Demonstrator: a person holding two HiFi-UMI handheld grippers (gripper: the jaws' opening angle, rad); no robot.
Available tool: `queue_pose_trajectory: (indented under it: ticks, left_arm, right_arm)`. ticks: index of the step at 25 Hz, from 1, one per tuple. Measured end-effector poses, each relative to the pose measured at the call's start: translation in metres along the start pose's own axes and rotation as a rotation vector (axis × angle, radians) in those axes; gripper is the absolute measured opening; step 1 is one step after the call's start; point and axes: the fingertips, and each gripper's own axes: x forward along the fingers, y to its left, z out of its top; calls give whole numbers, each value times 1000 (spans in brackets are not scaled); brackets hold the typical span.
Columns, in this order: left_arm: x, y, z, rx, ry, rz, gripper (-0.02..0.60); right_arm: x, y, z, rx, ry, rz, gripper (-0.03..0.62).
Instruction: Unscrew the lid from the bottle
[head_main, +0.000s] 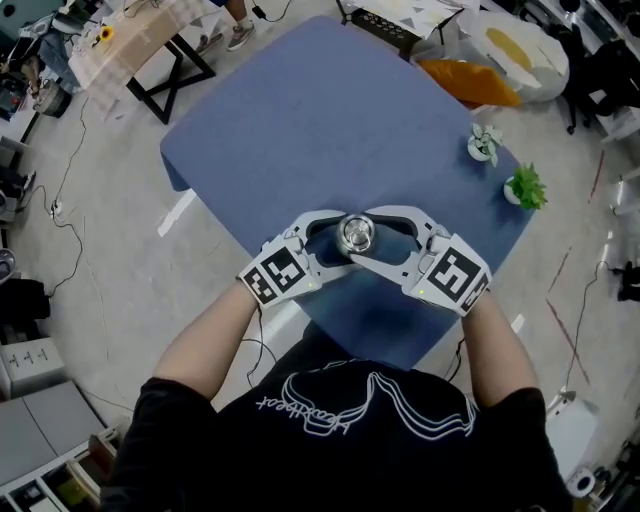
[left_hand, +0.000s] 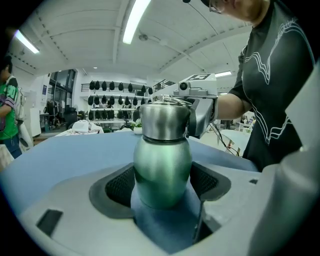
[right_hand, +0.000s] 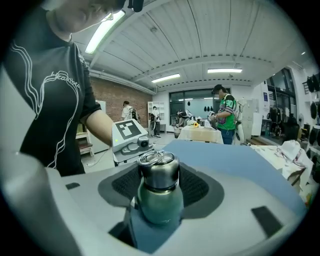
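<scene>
Nearest the head camera, a black shirt (head_main: 340, 440) is seen. Beyond it the bottle (head_main: 356, 234) is stood on the blue tabletop (head_main: 330, 130), enclosed by the left tongs (head_main: 338, 240) and right tongs (head_main: 375, 238), its body hidden under its top.

In the left gripper view, the green body is clamped, presumably against turning.

In the right gripper view, the steel lid (right_hand: 159, 172) is gripped, seemingly for twisting. Whether it is loosened cannot be told.
</scene>
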Motion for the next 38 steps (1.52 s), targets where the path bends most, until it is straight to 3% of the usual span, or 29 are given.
queue_pose_trajectory:
  ticks: [11, 18, 21, 25, 35, 38]
  left_arm:
    - [2, -3, -1, 59, 23, -153, 350]
    - [0, -3, -1, 68, 20, -166, 350]
    - [0, -2, -1, 58, 12, -150, 350]
    - [-1, -2, 0, 28, 6, -100, 350]
    - [-2, 1, -2, -83, -22, 134, 350]
    - [-2, 1, -3, -118, -26, 200, 350]
  right_arm:
    - [-2, 3, -3, -100, 41, 234, 242]
    - [-1, 3, -2, -108, 51, 285, 245]
    - [-1, 1, -3, -69, 43, 243, 251]
    - [-5, -2, -4, -39, 18, 123, 298]
    - [-17, 0, -1, 29, -77, -178, 295]
    - [-15, 2, 1, 47, -92, -233, 295]
